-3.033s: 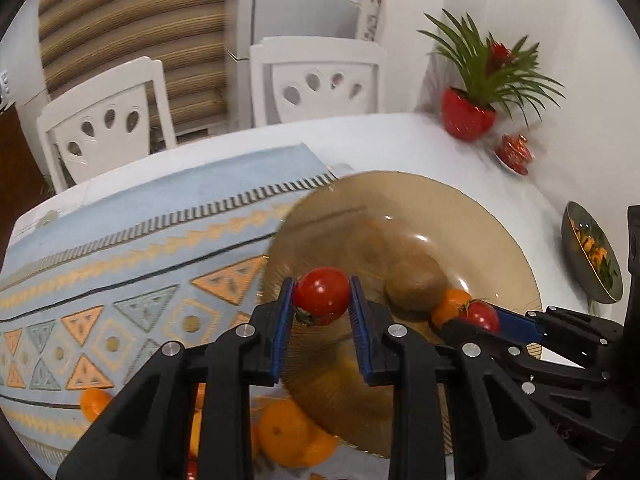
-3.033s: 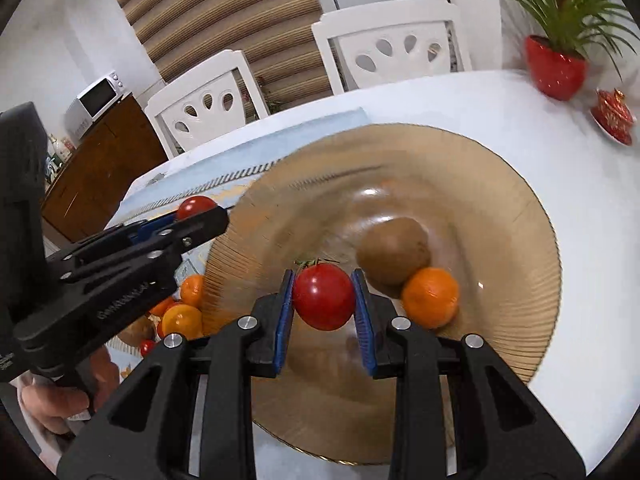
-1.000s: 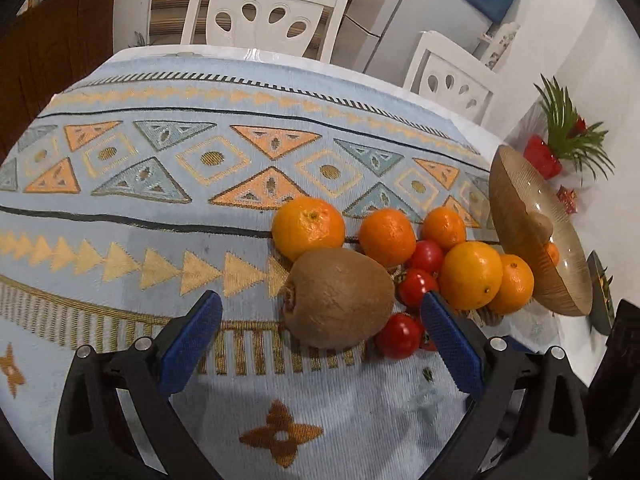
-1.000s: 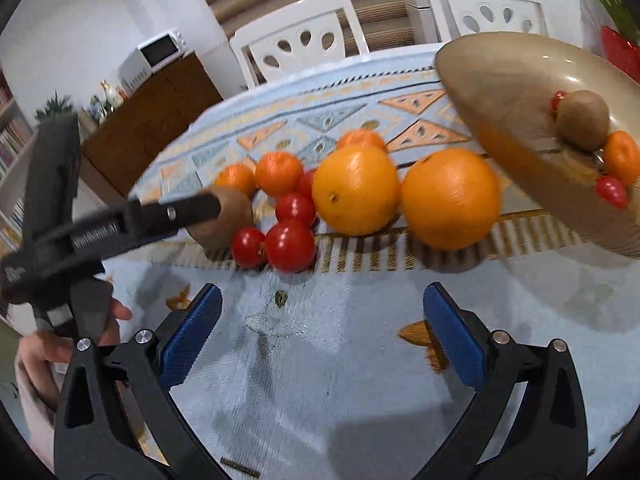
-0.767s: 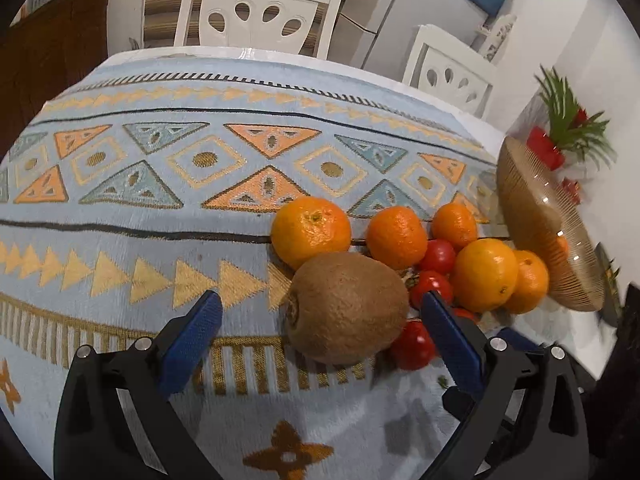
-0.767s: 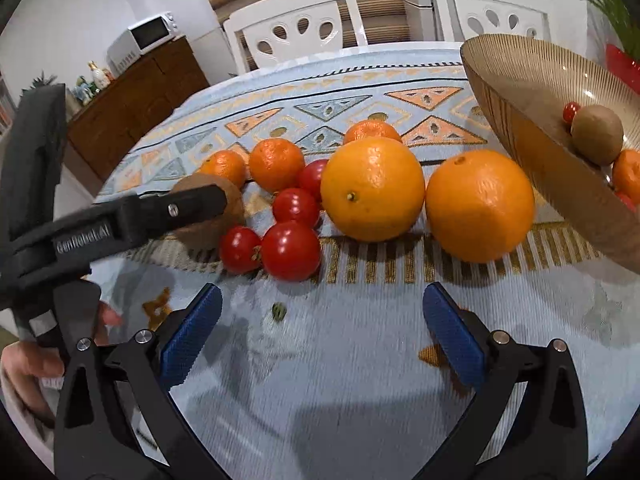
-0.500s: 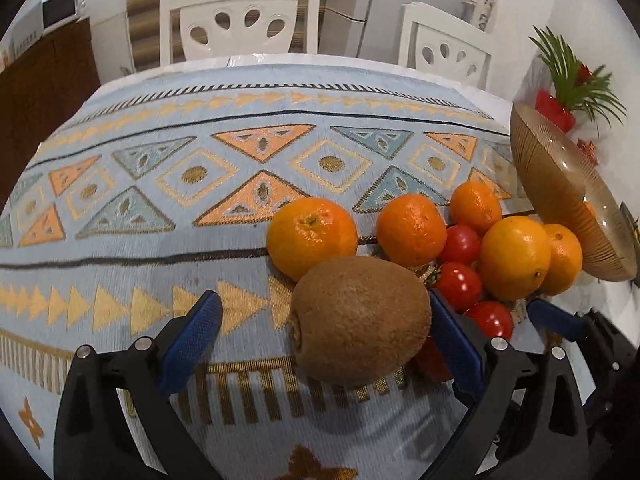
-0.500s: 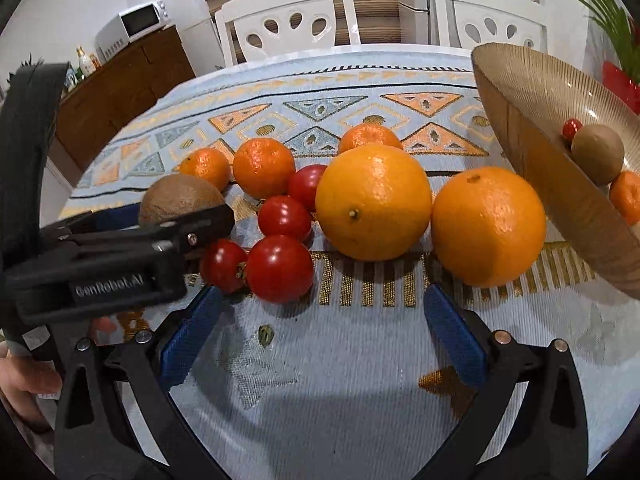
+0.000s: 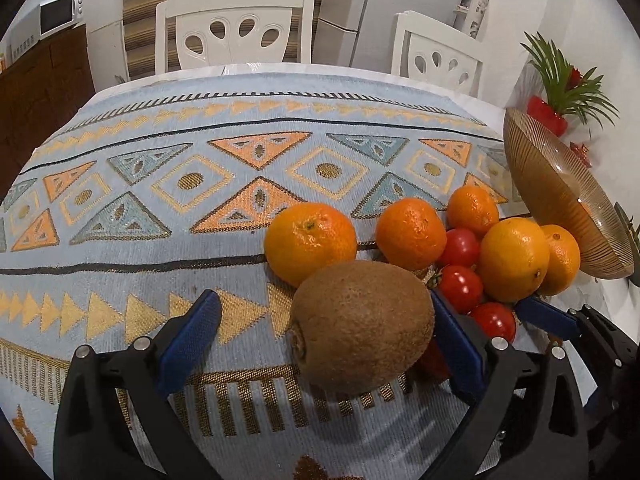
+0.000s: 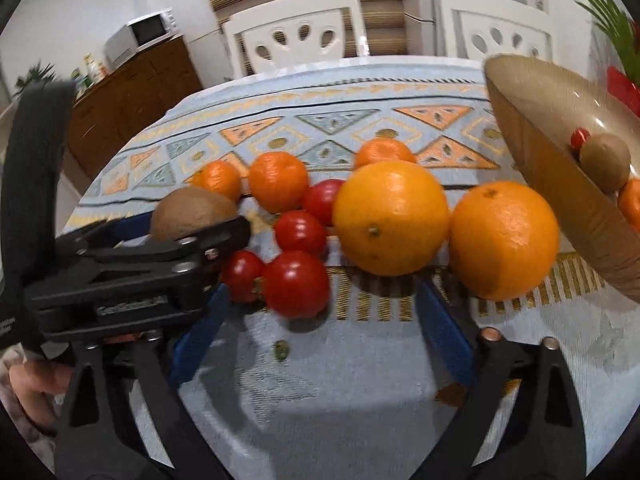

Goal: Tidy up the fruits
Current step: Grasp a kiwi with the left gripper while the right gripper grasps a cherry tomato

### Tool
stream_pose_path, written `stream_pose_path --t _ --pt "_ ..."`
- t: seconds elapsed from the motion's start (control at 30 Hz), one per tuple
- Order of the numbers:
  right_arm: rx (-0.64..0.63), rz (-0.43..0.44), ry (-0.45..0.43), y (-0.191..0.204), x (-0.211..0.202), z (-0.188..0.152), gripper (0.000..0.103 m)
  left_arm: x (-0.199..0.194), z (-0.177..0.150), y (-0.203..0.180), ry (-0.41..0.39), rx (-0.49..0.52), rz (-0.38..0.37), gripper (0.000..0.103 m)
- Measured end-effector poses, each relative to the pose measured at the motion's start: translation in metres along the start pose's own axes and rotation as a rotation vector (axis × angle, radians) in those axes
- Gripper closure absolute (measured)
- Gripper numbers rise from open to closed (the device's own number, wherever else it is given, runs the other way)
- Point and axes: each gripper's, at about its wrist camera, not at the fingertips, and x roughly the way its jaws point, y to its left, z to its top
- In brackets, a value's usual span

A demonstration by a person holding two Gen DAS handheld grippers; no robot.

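A brown kiwi (image 9: 362, 326) lies on the patterned cloth (image 9: 160, 184) between the jaws of my left gripper (image 9: 322, 336), which is open. The kiwi rests against the right pad and is clear of the left one. Behind it sit mandarins (image 9: 310, 240), oranges (image 9: 514, 258) and tomatoes (image 9: 460, 286). My right gripper (image 10: 324, 332) is open and its jaws are closing. A red tomato (image 10: 296, 284) sits just between its fingertips, untouched by either pad. The amber glass bowl (image 10: 540, 184) at the right holds another kiwi (image 10: 604, 162) and a small tomato (image 10: 580, 138).
Two big oranges (image 10: 390, 216) sit right of the tomato, close to the bowl. The left gripper's black body (image 10: 160, 264) crowds my right gripper's left finger. White chairs (image 9: 236, 28) stand behind the table, a red potted plant (image 9: 548, 116) at the far right.
My left gripper has moved in around the kiwi, which now lies against its right pad. My right gripper has come nearer the tomatoes, and its jaws have narrowed a little.
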Motion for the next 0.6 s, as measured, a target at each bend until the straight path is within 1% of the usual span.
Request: stream_pose_path --t 0.03,0.07,0.1,0.13,0.17,0.2,0.23,0.3,0.33,0.4,0.6 --pt "-0.017 0.006 -0.003 0.004 -0.001 -0.001 0.019 -0.001 0.000 0.001 -0.001 -0.002 -0.002 0.005" --pt "-0.027 0.011 -0.005 0.006 -0.002 -0.001 0.021 -0.001 -0.001 0.000 -0.001 -0.003 -0.003 0.005" --pt "-0.031 0.018 -0.009 0.006 -0.003 -0.002 0.026 -0.002 -0.001 0.000 -0.004 -0.003 -0.004 0.005" --pt "-0.030 0.039 -0.014 0.006 -0.003 -0.002 0.039 -0.003 -0.002 0.000 -0.006 -0.003 -0.005 0.005" --pt "-0.024 0.078 -0.021 0.005 -0.005 -0.002 0.048 -0.004 -0.003 0.000 -0.009 -0.003 -0.007 0.006" --pt "-0.014 0.105 -0.025 0.003 -0.006 -0.003 0.055 -0.005 -0.003 0.000 -0.011 -0.003 -0.011 0.010" --pt "-0.007 0.105 -0.028 0.002 -0.006 -0.002 0.057 -0.007 -0.004 0.000 -0.018 0.003 -0.028 0.014" --pt "0.011 0.114 -0.031 -0.001 -0.007 -0.002 0.061 -0.010 -0.007 -0.005 -0.031 0.029 -0.066 0.040" --pt "0.024 0.120 -0.031 -0.004 -0.007 -0.002 0.065 -0.013 -0.009 -0.010 -0.040 0.051 -0.080 0.043" --pt "0.049 0.137 -0.032 -0.008 -0.009 -0.002 0.065 -0.013 -0.010 -0.016 -0.049 0.076 -0.048 0.043" --pt "0.055 0.137 -0.042 -0.008 -0.010 -0.001 0.066 -0.016 -0.010 -0.017 -0.056 0.076 -0.044 0.044"
